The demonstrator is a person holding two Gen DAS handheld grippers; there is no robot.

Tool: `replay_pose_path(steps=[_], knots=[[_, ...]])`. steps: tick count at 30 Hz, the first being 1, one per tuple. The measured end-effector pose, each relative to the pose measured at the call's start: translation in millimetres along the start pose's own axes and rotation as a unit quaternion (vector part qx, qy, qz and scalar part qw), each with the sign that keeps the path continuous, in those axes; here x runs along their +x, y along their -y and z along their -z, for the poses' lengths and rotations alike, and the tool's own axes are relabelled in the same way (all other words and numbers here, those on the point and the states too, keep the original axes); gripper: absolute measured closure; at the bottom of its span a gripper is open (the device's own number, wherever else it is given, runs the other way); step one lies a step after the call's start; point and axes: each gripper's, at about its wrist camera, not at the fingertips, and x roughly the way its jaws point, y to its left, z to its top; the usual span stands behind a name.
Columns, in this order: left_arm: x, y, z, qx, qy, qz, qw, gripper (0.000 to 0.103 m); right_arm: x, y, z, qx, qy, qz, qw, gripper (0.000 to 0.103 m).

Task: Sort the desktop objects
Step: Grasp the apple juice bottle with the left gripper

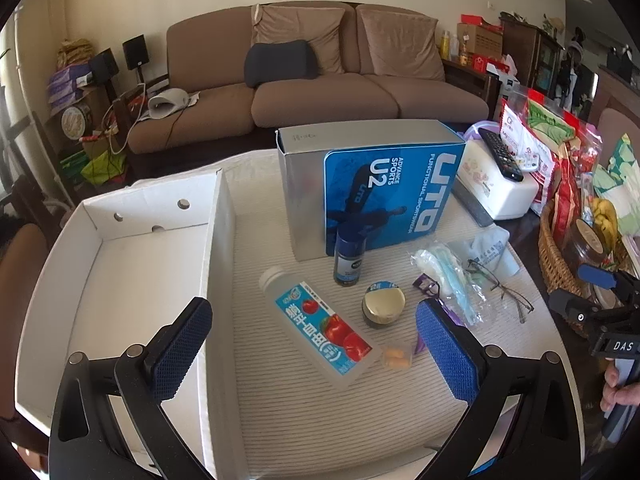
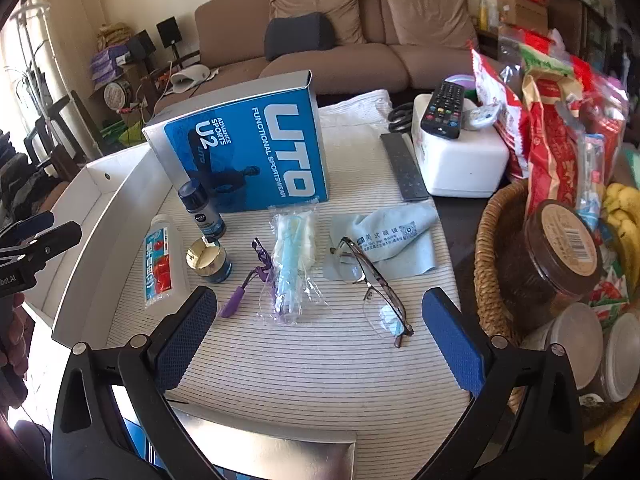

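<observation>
Jaws spread wide and holding nothing, the left gripper (image 1: 314, 350) and the right gripper (image 2: 320, 338) hover over a striped white cloth (image 2: 320, 360) covering the counter, both angled down at the clutter.

At the left of the left wrist view, the shallow white cardboard tray (image 1: 132, 280) sits bare, a sign that sorting has, by all appearances, not begun. Every item is still loose on the cloth: a clear plastic juice bottle with a red apple label (image 1: 320, 328) lying on its side between the left jaws, a small dark-blue-capped bottle (image 1: 349, 258) standing upright, a round gold-lidded jar (image 1: 383, 306) just beside it, and a small orange packet (image 1: 396, 358) near the bottle's base.

In the right wrist view, centre frame, lie a clear bag of pale blue and white items (image 2: 290, 256), a purple-handled tool (image 2: 244, 292), thin wire-framed glasses (image 2: 372, 280) and a pale blue lens cloth (image 2: 394, 236) touching them. A blue-and-silver sportswear box (image 2: 248, 152) stands behind, upper centre.

All of it appears left to do.
</observation>
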Motion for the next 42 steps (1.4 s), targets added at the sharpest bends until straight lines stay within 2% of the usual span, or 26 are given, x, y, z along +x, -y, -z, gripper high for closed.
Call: replay_pose_path(steps=[4, 7, 11, 14, 19, 22, 24, 26, 33, 36, 40, 42], knots=[[9.9, -6.2, 12.7, -0.019, -0.008, 0.029, 0.9994, 0.0, 11.3, -2.2, -2.3, -0.003, 0.002, -0.015, 1.0, 0.0], [20.6, 1.1, 26.3, -0.028, -0.016, 0.03, 0.999, 0.0, 21.5, -5.2, 2.1, -0.002, -0.001, -0.031, 1.0, 0.0], [50.4, 16.2, 38.1, -0.048, -0.051, 0.003, 0.9976, 0.0, 21.7, -9.6, 16.7, -0.004, 0.007, -0.031, 0.999, 0.0], [75.4, 23.9, 43.8, -0.07, -0.08, -0.042, 0.9935, 0.0, 13.1, -10.7, 27.7, -0.002, 0.019, -0.034, 0.999, 0.0], [114.4, 31.6, 54.6, -0.1, -0.132, -0.06, 0.9844, 0.0, 5.4, -16.0, 41.2, -0.016, 0.02, -0.03, 0.999, 0.0], [132.9, 27.8, 57.8, -0.13, -0.161, -0.059, 0.9766, 0.012, 2.8, -21.1, 46.3, -0.031, 0.021, -0.029, 0.999, 0.0], [143.7, 22.2, 59.1, -0.154, -0.183, -0.048, 0.9698, 0.028, 2.6, -24.1, 48.9, -0.038, 0.021, -0.032, 0.999, 0.0], [153.8, 17.1, 60.6, -0.169, -0.209, -0.041, 0.9624, 0.03, 4.2, -24.9, 50.1, -0.039, 0.019, -0.035, 0.998, 0.0], [148.8, 11.5, 63.6, -0.159, -0.207, -0.038, 0.9646, 0.034, 9.7, -20.6, 53.1, -0.028, 0.01, -0.041, 0.999, 0.0], [136.2, 6.4, 67.0, -0.168, -0.199, -0.023, 0.9652, 0.036, 7.8, -21.5, 52.2, -0.027, 0.011, -0.039, 0.999, 0.0], [102.5, 4.9, 63.6, -0.156, -0.169, -0.004, 0.9732, 0.038, 2.4, -25.4, 49.3, -0.02, 0.01, -0.055, 0.998, 0.0], [82.3, 6.1, 62.4, -0.142, -0.156, 0.011, 0.9775, 0.038, -1.1, -27.1, 46.0, -0.004, 0.008, -0.079, 0.997, 0.0]])
